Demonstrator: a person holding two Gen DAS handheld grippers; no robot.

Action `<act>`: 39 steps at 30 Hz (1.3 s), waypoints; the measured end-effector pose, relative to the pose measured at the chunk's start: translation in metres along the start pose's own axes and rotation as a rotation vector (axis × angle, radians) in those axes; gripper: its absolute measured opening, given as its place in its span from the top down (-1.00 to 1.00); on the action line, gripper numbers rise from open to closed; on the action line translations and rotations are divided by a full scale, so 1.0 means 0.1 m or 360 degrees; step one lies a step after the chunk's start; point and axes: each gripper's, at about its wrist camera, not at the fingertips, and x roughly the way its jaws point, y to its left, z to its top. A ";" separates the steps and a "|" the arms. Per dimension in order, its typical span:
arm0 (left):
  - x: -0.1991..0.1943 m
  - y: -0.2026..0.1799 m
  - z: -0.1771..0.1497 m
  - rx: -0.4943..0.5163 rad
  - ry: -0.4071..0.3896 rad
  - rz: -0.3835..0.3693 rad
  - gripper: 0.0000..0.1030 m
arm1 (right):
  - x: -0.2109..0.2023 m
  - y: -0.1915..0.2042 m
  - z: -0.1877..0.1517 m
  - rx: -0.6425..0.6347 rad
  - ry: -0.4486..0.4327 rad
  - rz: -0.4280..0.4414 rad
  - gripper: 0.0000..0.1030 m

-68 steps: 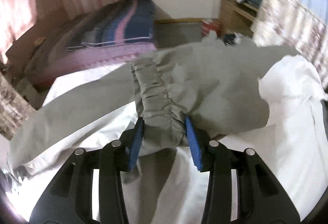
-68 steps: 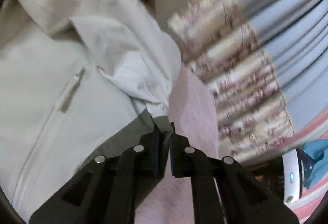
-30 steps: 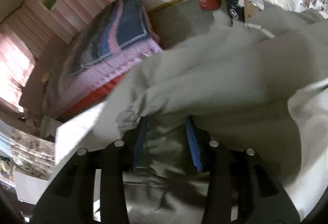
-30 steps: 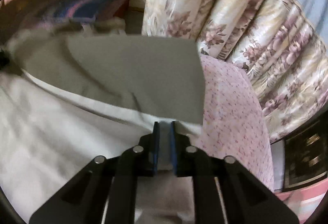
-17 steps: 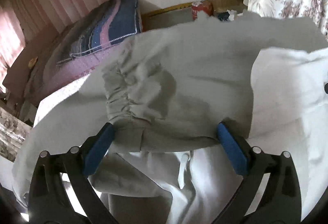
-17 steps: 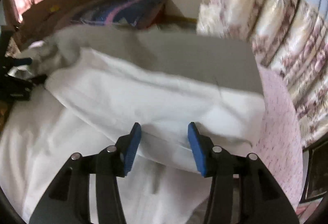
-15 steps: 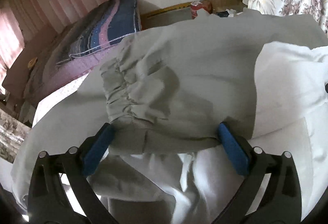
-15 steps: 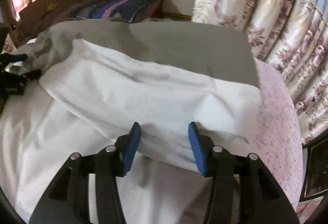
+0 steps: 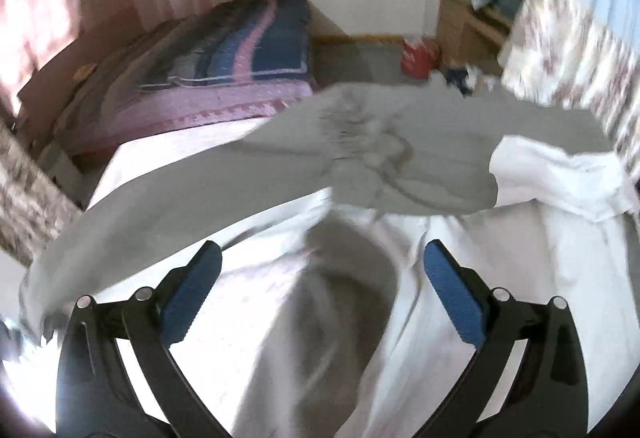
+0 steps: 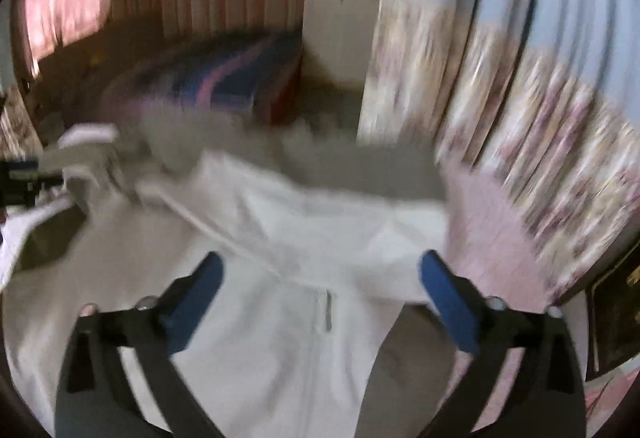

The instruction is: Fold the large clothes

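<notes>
- the bed (image 9: 120,165) takes up most of both views, and the big pale garment (image 9: 460,278) is spread over it with its grey sleeve (image 9: 380,157) folded across the far part; the risk here is the whole thing sliding on the smooth cover if a tug comes from one side only.
- the grey sleeve lies loosely, its gathered cuff (image 9: 344,121) near the far middle, nothing pinning it; likely it will spring back open or slump off the far edge before the next fold lands.
- the white flap (image 9: 560,173) on the right is bunched and crumpled; if it is folded over as it lies, a lump gets trapped inside the stack.
- the left gripper (image 9: 320,278) hovers above the near cloth with its jaws spread wide, holding nothing; coming down blind, it could scoop two layers at once and drag the lower one out of line.
- the right gripper (image 10: 320,278) is also gaping wide and empty over the pale front of the garment (image 10: 280,318), near the pink sheet (image 10: 488,238) at the right edge; the right view is badly smeared, so aim looks uncertain and a pinch could catch the sheet with the cloth.
- the small zip pull (image 10: 327,310) sits right between the right gripper's jaws; closing on that hard bit would give a poor, slippery hold.
</notes>
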 end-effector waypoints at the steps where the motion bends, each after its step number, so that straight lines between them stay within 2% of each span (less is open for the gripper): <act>1: -0.13 0.14 -0.09 -0.0040 -0.0028 0.0018 -0.94 | -0.16 0.03 0.03 0.0003 -0.0096 -0.0013 -0.96; 2: -0.23 0.30 -0.18 -0.0085 -0.0050 0.0047 -0.94 | -0.29 0.06 0.08 0.0022 -0.0173 -0.0025 -0.96; 3: -0.28 0.44 -0.25 -0.0132 -0.0060 0.0079 -0.94 | -0.32 0.07 0.10 0.0050 -0.0179 -0.0033 -0.96; 4: -0.32 0.58 -0.31 -0.0183 -0.0065 0.0108 -0.94 | -0.31 0.06 0.10 0.0092 -0.0140 -0.0042 -0.96; 6: -0.38 0.98 -0.49 -0.0338 -0.0051 0.0165 -0.94 | -0.12 0.06 0.08 0.0158 0.0068 -0.0002 -0.96; 7: -0.39 1.11 -0.55 -0.0395 -0.0044 0.0183 -0.94 | -0.05 0.06 0.06 0.0173 0.0119 0.0022 -0.96; 11: -0.32 1.83 -0.81 -0.0731 0.0018 0.0323 -0.94 | -0.05 0.08 -0.07 0.0209 0.0077 -0.0042 -0.96; 13: -0.30 2.13 -0.89 -0.0886 0.0031 0.0340 -0.94 | -0.01 0.10 -0.10 0.0214 0.0107 -0.0033 -0.96; 14: -0.32 2.33 -0.95 -0.1002 0.0026 0.0370 -0.94 | 0.00 0.11 -0.13 0.0211 0.0118 -0.0033 -0.96; 17: -0.34 2.73 -1.05 -0.1202 -0.0003 0.0448 -0.94 | 0.05 0.17 -0.15 0.0166 0.0136 -0.0054 -0.96; 21: -0.17 3.05 -1.10 -0.1291 0.0046 0.0412 -0.94 | 0.05 0.23 -0.16 0.0100 0.0146 -0.0094 -0.96; 24: 0.04 3.19 -1.06 -0.1311 0.0080 0.0469 -0.90 | 0.10 0.27 -0.19 0.0080 0.0168 -0.0077 -0.96; 25: 0.08 3.26 -1.07 -0.1336 0.0069 0.0467 -0.80 | 0.10 0.27 -0.19 0.0077 0.0171 -0.0074 -0.96; 27: 0.24 3.38 -1.07 -0.1378 0.0084 0.0472 -0.06 | 0.14 0.30 -0.22 0.0059 0.0188 -0.0062 -0.96; 28: 0.31 3.43 -1.07 -0.1380 0.0107 0.0468 0.12 | 0.15 0.31 -0.23 0.0052 0.0195 -0.0058 -0.96; 30: 0.44 3.49 -1.09 -0.1374 0.0144 0.0475 0.84 | 0.17 0.31 -0.25 0.0048 0.0199 -0.0048 -0.96; 34: 0.43 3.55 -1.05 -0.1358 0.0095 0.0438 1.00 | 0.19 0.27 -0.27 0.0082 0.0194 -0.0027 -0.96; 39: 0.09 3.22 -0.72 -0.1208 -0.0041 0.0341 1.00 | 0.25 0.16 -0.27 0.0152 0.0182 0.0000 -0.96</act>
